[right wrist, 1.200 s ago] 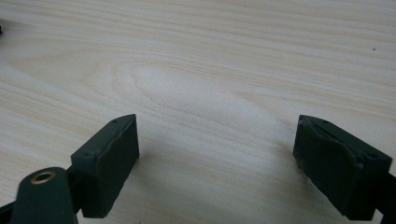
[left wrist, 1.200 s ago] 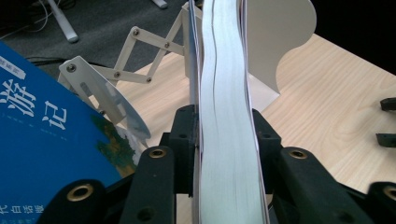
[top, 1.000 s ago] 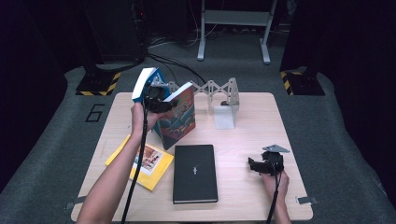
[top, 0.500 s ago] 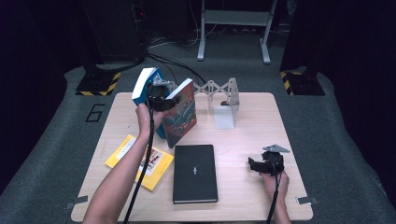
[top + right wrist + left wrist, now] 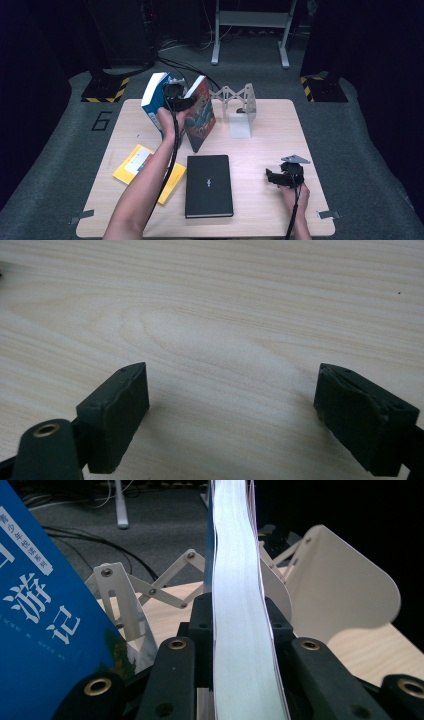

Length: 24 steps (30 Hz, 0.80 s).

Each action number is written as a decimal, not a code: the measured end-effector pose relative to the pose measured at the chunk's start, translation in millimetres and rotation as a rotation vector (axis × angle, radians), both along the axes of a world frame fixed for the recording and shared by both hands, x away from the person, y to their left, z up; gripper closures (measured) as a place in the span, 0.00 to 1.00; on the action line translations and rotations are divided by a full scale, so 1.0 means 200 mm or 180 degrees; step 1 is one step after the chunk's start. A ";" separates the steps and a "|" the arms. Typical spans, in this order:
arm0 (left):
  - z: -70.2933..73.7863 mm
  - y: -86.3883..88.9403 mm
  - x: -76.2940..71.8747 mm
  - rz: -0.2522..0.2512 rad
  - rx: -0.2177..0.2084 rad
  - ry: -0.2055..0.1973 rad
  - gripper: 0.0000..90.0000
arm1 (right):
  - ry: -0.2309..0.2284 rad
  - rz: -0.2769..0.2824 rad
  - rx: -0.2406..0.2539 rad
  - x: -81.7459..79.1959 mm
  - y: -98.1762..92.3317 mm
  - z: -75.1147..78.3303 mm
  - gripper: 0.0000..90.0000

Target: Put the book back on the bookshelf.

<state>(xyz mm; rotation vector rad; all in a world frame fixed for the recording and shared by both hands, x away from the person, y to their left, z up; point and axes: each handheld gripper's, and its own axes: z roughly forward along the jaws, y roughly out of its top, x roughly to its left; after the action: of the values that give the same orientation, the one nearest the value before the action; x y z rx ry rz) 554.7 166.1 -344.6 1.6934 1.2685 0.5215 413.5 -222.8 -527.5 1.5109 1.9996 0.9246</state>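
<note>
Red book point(image 5: 201, 114) nearer white rack point(image 5: 235, 97)

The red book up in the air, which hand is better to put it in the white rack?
Left, probably. The left gripper is already shut on the red book, right beside the white rack. The right gripper is open, low over the table, farther off.

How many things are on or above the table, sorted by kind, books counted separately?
Books: 4, namely the blue book, the red-covered book held upright in the left gripper, the black book and the yellow book.
Folding white book rack: 1.
Total: 5.
</note>
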 end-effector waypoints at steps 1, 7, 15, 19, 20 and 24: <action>0.00 0.00 0.01 0.0039 -0.0023 0.0000 0.82 | -0.0002 0.0013 -0.0005 0.00 0.00 0.00 0.15; -0.01 0.00 0.07 0.0273 -0.0173 0.0092 0.82 | -0.0001 0.0008 0.0003 0.00 0.00 0.00 0.16; -0.01 0.02 0.06 0.0024 0.0147 0.0132 0.69 | -0.0006 0.0008 -0.0014 0.00 0.00 0.00 0.15; -0.04 0.07 0.02 -0.0043 0.0180 0.0094 0.65 | -0.0012 0.0000 -0.0015 0.00 0.00 0.00 0.15; -0.05 0.08 0.01 -0.0051 0.0178 0.0084 0.64 | -0.0001 0.0006 -0.0021 0.00 0.00 0.00 0.15; -0.09 0.13 -0.04 -0.0022 0.0081 0.0048 0.63 | 0.0005 0.0019 -0.0041 0.00 0.00 0.00 0.16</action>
<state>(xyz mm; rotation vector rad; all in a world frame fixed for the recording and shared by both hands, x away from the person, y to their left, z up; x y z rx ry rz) 547.3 192.5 -361.8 1.7254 1.2712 0.5237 413.2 -222.0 -527.6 1.5000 2.0083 0.9114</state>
